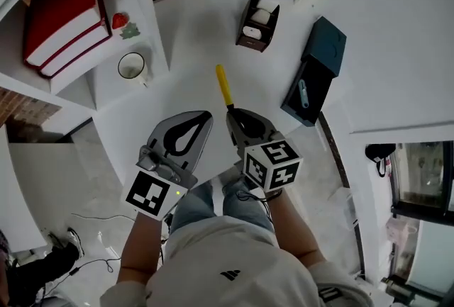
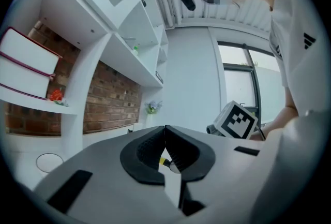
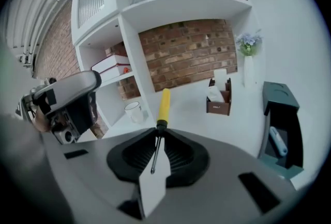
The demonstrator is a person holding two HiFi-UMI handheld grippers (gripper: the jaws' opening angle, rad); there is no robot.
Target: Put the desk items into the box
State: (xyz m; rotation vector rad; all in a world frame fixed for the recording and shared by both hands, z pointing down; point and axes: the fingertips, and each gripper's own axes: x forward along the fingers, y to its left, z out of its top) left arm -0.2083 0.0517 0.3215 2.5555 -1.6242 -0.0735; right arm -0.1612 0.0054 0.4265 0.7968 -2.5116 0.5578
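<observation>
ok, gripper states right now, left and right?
Left gripper: jaws closed, nothing between them.
Right gripper: jaws closed on the yellow-handled screwdriver, gripped by its metal shaft.

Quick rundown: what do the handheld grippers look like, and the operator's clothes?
The left gripper and right gripper have grey shells, black ribbed pads, and a cube of black-and-white square markers each. The person wears a pale top with small dark logo, and blue jeans.
</observation>
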